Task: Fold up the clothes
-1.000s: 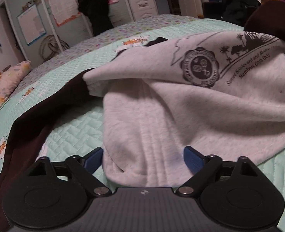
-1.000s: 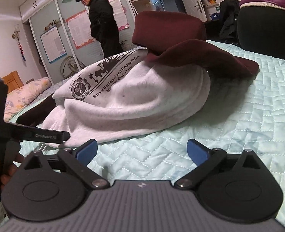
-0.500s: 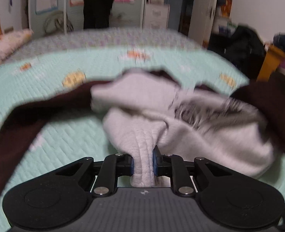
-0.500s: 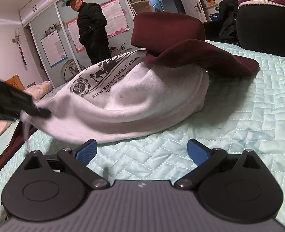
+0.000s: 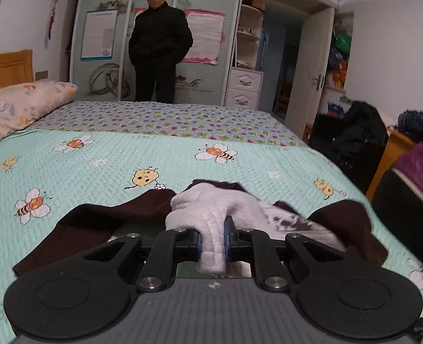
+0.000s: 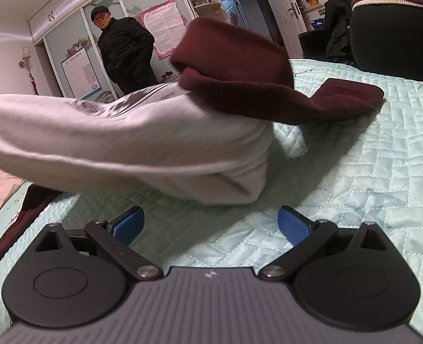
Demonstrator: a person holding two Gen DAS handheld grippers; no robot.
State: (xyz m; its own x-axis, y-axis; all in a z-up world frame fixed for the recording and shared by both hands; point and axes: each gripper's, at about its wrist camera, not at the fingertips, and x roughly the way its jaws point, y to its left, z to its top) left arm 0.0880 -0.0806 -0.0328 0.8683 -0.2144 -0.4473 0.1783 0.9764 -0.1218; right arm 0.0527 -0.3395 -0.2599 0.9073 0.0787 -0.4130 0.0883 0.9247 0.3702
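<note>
Since a second ago the left claw [image 5: 212, 242] has been closing its jaws on the ribbed hem of the grey sweatshirt [image 5: 211, 215], and it is now pinching that hem tight between its blue pads and lifting it off the bed [image 5: 96, 166]. Back then the jaws were standing wide with the cloth lying loose between them and the printed chest filling the view; now the sweatshirt is bunching up small at 6 o'clock in the left wrist view, with the room opening out behind it. Its dark red sleeves [image 5: 102, 223] are trailing out toward 8 o'clock and 4 o'clock across the pale green quilt.

In the right wrist view the grey body [image 6: 125, 149] is being raised at its 9 o'clock end, blurred, while its 3 o'clock end is resting on the quilt. One dark red sleeve [image 6: 240, 63] is draping over the top toward 1 o'clock and lying down onto the quilt at 2 o'clock. The right claw [image 6: 211, 225] is hovering near the sweatshirt with its jaws spread wide, gripping nothing, only quilt showing between the pads.

A person in a dark coat [image 5: 159, 46] is standing by the wardrobe [image 5: 102, 37] at 12 o'clock beyond the bed. A flowered pillow [image 5: 19, 103] is lying at 10 o'clock.
</note>
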